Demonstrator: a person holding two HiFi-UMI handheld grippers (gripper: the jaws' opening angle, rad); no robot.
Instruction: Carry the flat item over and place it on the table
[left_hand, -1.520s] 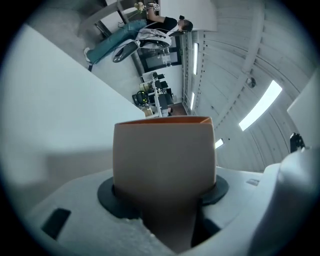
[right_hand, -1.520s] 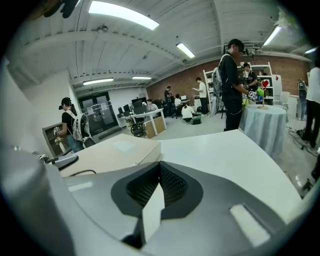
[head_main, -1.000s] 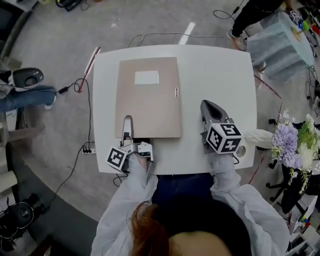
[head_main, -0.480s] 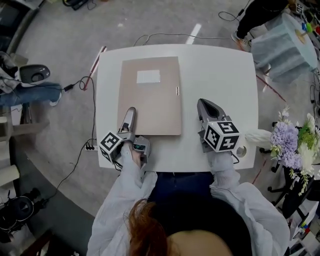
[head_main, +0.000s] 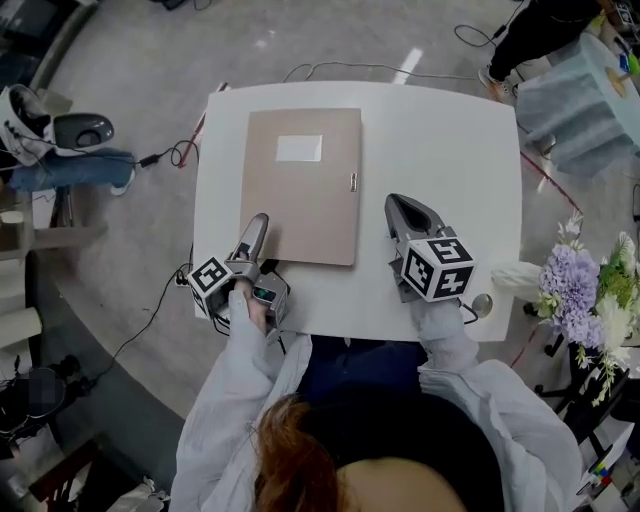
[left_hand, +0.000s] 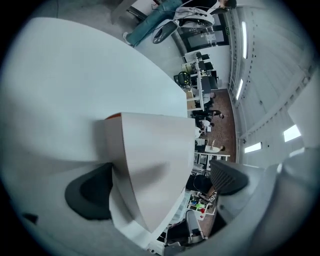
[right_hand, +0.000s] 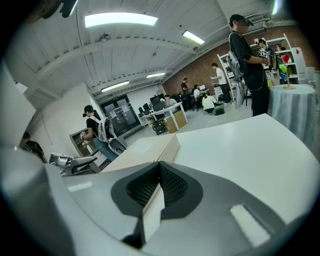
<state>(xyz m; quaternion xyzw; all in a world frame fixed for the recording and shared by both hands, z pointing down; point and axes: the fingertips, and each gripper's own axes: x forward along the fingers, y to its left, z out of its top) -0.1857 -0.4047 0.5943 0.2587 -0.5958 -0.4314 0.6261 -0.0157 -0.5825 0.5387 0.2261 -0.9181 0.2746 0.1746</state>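
The flat item is a brown folder (head_main: 303, 185) with a white label, lying flat on the white table (head_main: 440, 130). My left gripper (head_main: 257, 225) is at its near-left corner. In the left gripper view that corner (left_hand: 150, 160) sticks in between the two dark pads (left_hand: 90, 197). The jaws have just been opening and stand wide, neither pad pressing on the folder. My right gripper (head_main: 398, 205) rests on the table just right of the folder, apart from it, jaws together. In the right gripper view the folder (right_hand: 145, 150) lies ahead to the left.
The table's near edge is right under both hands. Cables (head_main: 180, 155) trail on the floor at the left. A bunch of purple flowers (head_main: 580, 290) stands at the right, and a cloth-covered stand (head_main: 575, 95) with a person beside it is at the far right.
The left gripper's jaws have opened off the folder's near-left corner, and its marker cube has swung out to the left. The folder stays flat on the table. The right gripper has barely shifted.
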